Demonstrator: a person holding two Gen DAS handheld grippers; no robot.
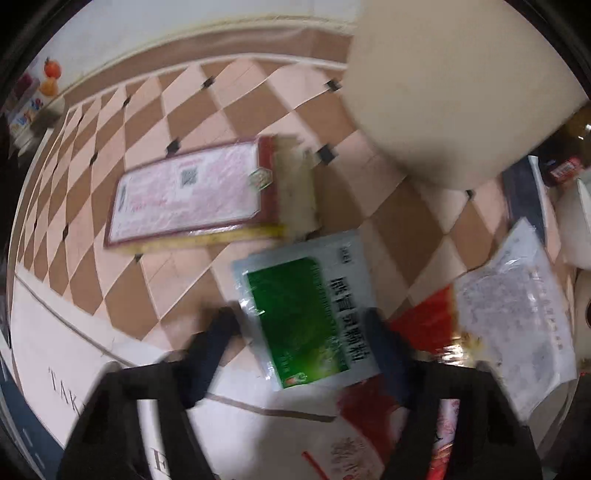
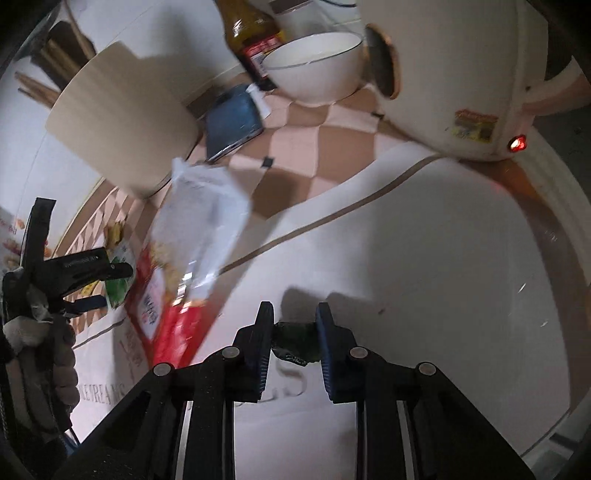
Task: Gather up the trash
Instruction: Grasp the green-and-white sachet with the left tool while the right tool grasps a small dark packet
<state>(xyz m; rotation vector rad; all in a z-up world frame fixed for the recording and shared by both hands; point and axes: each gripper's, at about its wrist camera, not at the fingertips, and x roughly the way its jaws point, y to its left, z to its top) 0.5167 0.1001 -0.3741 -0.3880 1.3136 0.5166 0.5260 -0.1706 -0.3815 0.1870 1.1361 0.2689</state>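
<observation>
Pinching a small crumpled dark-green scrap point(image 2: 295, 341) between both pads, right gripper point(image 2: 293, 332), just above a white cloth with grey lettering point(image 2: 406, 277). Up and left of those fingers, a red-and-white snack bag point(image 2: 184, 258), tilted, its clear top lifted off the cloth. Farther ahead, a blue packet point(image 2: 231, 123) on the checked tablecloth point(image 2: 295, 147), then a white bowl point(image 2: 314, 66) beside a dark sauce bottle point(image 2: 251, 33); ahead and right, a cream rice cooker point(image 2: 461, 74) with a red light lit. Ahead and left, a pale round tub point(image 2: 125, 122).

Spread wide, left gripper point(image 1: 299, 325), fingers either side of a green-and-silver sachet point(image 1: 306, 314) lying flat on the tablecloth point(image 1: 177, 122), not closed on it; whether the pads touch it cannot be told through the blur. Beyond the sachet and to the left, a red-bordered flat pack point(image 1: 192, 192) with a yellow edge. Right of the right finger, the snack bag's red part point(image 1: 424, 325) and its clear part point(image 1: 517, 314). Ahead and right, the tub's pale side point(image 1: 461, 92).
</observation>
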